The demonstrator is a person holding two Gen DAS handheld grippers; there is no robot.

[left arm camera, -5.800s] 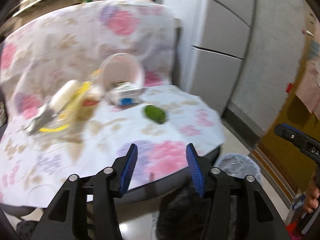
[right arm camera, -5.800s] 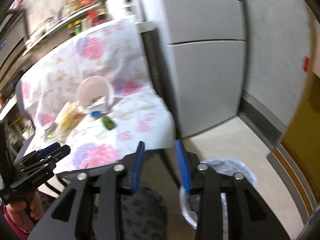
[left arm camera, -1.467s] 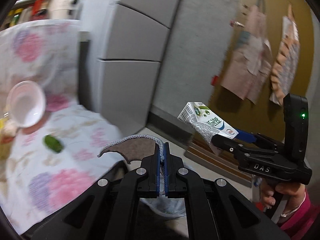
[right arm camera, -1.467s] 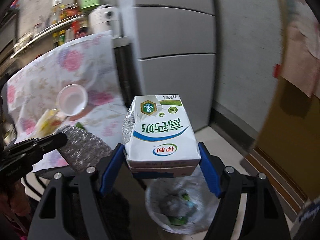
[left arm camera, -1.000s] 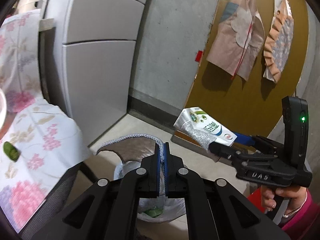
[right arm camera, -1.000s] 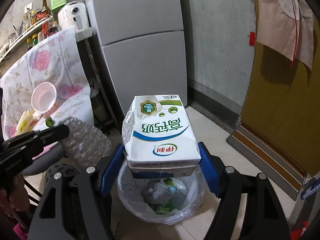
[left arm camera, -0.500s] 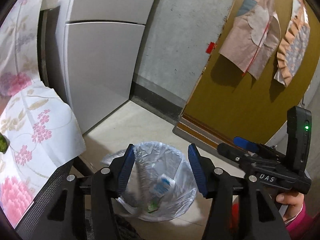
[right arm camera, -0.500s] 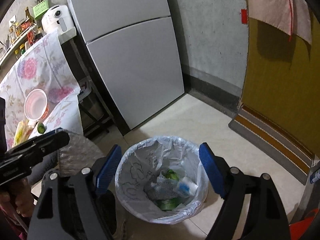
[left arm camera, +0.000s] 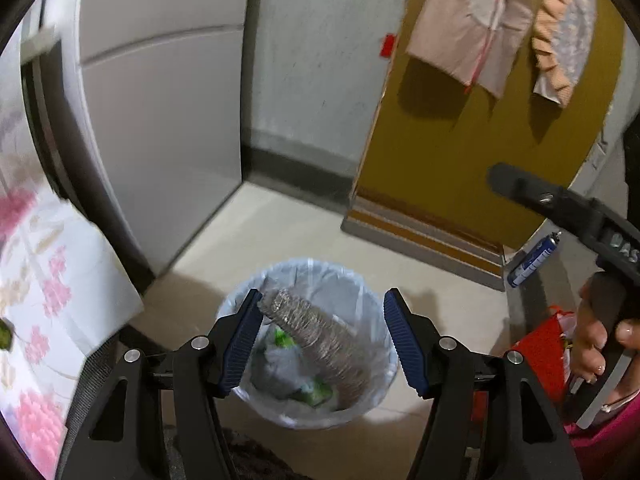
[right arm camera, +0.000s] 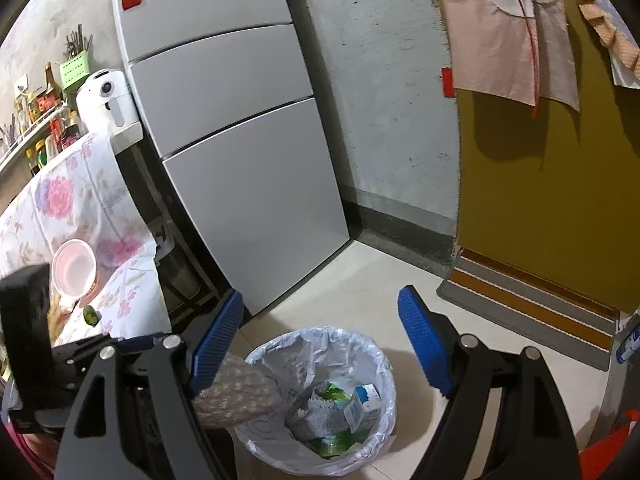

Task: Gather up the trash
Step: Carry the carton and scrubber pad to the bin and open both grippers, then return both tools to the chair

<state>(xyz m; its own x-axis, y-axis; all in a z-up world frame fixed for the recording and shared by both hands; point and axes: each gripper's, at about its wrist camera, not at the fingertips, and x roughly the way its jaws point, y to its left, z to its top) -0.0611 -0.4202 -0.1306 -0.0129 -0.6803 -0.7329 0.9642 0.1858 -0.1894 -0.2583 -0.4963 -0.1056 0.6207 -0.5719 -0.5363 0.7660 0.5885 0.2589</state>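
1. The left tool (left arm camera: 323,336) hangs over the bin (left arm camera: 372,312) with its jaws spread apart; they have just been opening, and the pads press on nothing
2. A silvery bubble-wrap pouch (left arm camera: 320,336) sits between those jaws, its upper corner touching or just beside the left pad, its lower end down inside the bin
3. The right tool (right arm camera: 320,348) is wide open and holds nothing; its jaws have just been opening, with only the bin's far rim showing between them
4. The bin, lined with a clear bag, stands on the tiled floor (right arm camera: 360,280) near the grey fridge (right arm camera: 240,160)
5. Inside it lie a small blue and white carton (right arm camera: 362,402), green wrappers (right arm camera: 334,394) and crumpled grey scraps
6. A pink bowl (right arm camera: 74,268) rests on the flowered counter (right arm camera: 60,208) at left
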